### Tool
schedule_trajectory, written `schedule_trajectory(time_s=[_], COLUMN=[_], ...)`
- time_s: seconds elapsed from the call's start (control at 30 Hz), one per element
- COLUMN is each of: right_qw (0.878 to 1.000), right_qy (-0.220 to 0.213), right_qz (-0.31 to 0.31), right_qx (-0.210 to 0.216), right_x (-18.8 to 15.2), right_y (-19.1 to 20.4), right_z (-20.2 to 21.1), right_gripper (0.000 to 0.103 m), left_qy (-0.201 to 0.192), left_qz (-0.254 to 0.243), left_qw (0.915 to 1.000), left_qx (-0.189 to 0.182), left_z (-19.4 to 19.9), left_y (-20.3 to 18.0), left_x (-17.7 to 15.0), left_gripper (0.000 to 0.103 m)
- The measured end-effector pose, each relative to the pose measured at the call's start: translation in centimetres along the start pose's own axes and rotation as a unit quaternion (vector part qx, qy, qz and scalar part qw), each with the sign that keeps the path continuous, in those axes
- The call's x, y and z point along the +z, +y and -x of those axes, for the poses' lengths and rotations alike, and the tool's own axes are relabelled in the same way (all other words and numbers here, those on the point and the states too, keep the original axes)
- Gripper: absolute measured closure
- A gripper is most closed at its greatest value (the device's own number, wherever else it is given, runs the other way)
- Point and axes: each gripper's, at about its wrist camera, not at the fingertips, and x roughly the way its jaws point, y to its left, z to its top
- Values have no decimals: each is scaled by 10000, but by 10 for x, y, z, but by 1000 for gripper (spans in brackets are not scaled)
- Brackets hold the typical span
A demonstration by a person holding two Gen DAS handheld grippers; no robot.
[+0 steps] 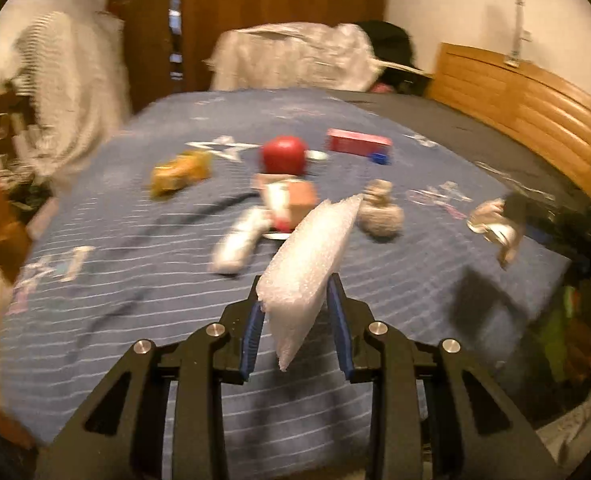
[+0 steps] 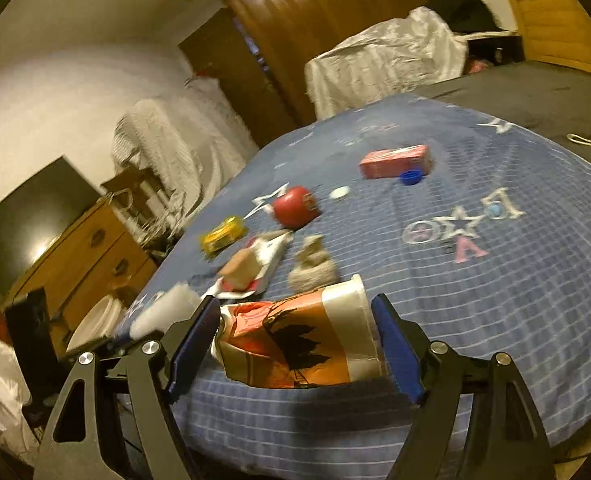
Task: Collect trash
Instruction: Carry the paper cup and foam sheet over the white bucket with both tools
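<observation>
My left gripper (image 1: 295, 284) is shut on a white foam piece (image 1: 307, 256), which stands tilted between the blue pads above the blue bedspread (image 1: 115, 320). My right gripper (image 2: 295, 304) is shut on a crumpled orange and white paper cup (image 2: 303, 344); both pads touch its ends. In the left wrist view that cup (image 1: 491, 224) hangs over the bed's right side. Loose on the bed lie a crumpled brownish paper wad (image 1: 379, 210), a torn wrapper with a small brown box (image 1: 291, 200), a white tube (image 1: 239, 244) and a yellow packet (image 1: 181, 172).
A red round object (image 2: 295, 206), a red carton (image 2: 395, 162), a blue bottle cap (image 2: 410, 177) and a white cap (image 2: 340, 193) sit farther back. A wooden headboard (image 1: 515, 100) bounds the right. A dresser (image 2: 83, 252) with a dark screen (image 2: 27, 216) stands beside the bed.
</observation>
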Motion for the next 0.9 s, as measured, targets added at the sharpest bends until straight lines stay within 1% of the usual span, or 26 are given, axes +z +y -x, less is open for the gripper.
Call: schedule_trajectory(time_s=[0.03,0.07,0.17,0.27,0.43,0.67,0.8,0.9], right_qw=[9999,9997,9981,9960,9931,9899,9876,9859], right_qy=[52,91,222,332,469,596,603,581], right_qz=[98,184,534,772,1013,1214,1367,1465], right_qx=[62,102,213,292,357,415,481,563], right_x=[-1,-2,-6,-11,-19,-22,-16,-9], right_y=[10,18,47,70,92,111,125,139], right_z=[-3,-5,-14,-19,-24,-32,-43,-53], right_gripper=[25,25,25,25,25,25,25,25], left_qy=[-17,-41,-95,-127,-170,-214,-265,-330], left_qz=[25,41,128,258,466,670,796,923], left_qw=[9999,9991,9960,9925,9875,9823,9778,9726], left_qx=[165,428,876,1188,1497,1738,1921,2110], left_z=[3,6,14,20,27,36,41,49], left_y=[4,8,21,35,55,71,85,102], left_x=[0,0,1,2,2,-1,0,1], left_gripper=[74,74,74,74,74,75,75,75])
